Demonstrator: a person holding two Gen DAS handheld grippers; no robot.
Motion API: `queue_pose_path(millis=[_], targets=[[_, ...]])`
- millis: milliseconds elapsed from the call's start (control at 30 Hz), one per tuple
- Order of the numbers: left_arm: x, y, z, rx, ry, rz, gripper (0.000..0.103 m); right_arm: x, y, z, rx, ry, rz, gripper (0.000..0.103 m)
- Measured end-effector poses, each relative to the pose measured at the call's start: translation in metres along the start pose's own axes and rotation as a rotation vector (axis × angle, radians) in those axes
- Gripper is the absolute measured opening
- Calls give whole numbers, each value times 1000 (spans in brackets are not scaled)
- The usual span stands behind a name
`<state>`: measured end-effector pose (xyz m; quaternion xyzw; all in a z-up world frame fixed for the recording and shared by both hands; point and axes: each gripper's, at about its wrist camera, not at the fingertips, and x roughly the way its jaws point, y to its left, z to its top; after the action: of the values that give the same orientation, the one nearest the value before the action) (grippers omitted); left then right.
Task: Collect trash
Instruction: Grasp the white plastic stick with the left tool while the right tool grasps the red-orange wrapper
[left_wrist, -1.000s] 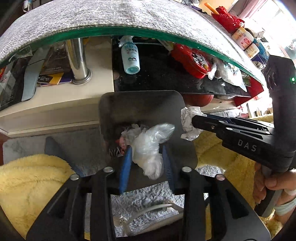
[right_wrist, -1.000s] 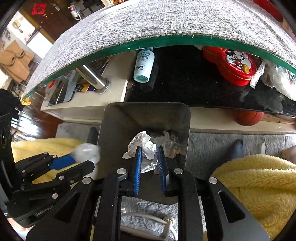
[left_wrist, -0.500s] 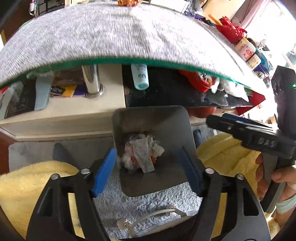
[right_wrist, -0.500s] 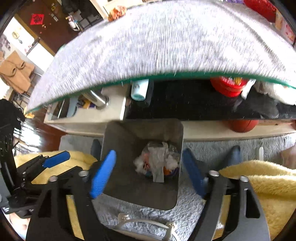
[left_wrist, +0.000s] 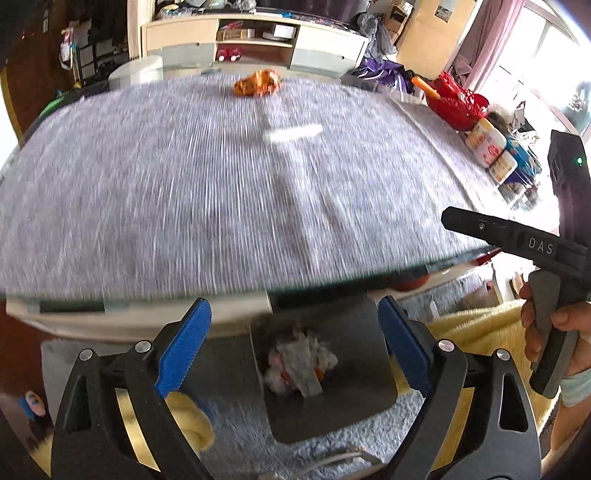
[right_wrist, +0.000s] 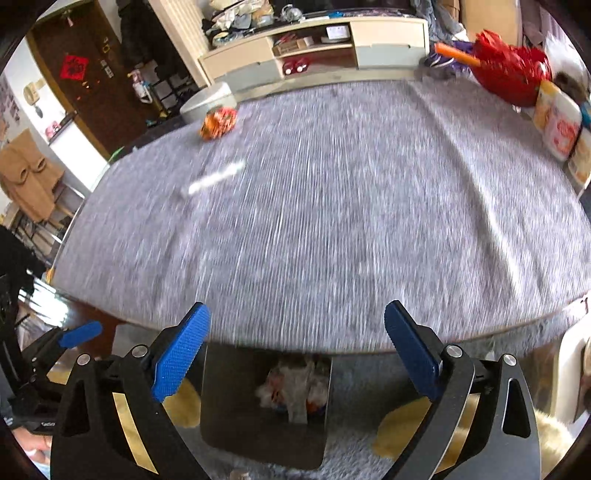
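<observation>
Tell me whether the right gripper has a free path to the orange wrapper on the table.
Probably yes. The right gripper is open and empty, and the grey tabletop between it and the orange wrapper looks bare apart from a blurred white strip off to the side.

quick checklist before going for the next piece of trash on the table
1. Left gripper empty, jaws wide open: ok.
2. Right gripper empty, jaws wide open: ok.
3. Dropped trash lies inside the bin: ok.
4. Next target in view: orange wrapper at the far side of the grey table cover: ok.
5. White strip nearer on the cover, kind of item: cannot tell, it is blurred.
6. Path over the cover to the wrapper free of obstacles: ok.
</observation>
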<state>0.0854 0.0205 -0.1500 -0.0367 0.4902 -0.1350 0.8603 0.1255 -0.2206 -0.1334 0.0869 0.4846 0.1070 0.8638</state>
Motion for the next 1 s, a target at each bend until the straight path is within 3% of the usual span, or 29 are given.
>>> queue_pose_path(millis=[333, 500, 800, 900, 967, 1000], targets=[[33, 5, 80, 52, -23, 8, 86, 29, 11, 83, -19, -21, -21, 98], [60, 2, 113, 93, -9, -26, 80, 49, 6, 111, 5, -10, -14, 98], [104, 4, 140, 146, 21, -20, 56, 86, 3, 146, 17, 8, -32, 98], [114, 5, 142, 155, 34, -39, 44, 95, 5, 153, 12, 13, -28, 98], [118, 5, 142, 170, 18, -13, 28, 100, 9, 157, 8, 14, -25, 98], [118, 5, 141, 175, 12, -2, 26, 103, 11, 160, 7, 17, -23, 98]])
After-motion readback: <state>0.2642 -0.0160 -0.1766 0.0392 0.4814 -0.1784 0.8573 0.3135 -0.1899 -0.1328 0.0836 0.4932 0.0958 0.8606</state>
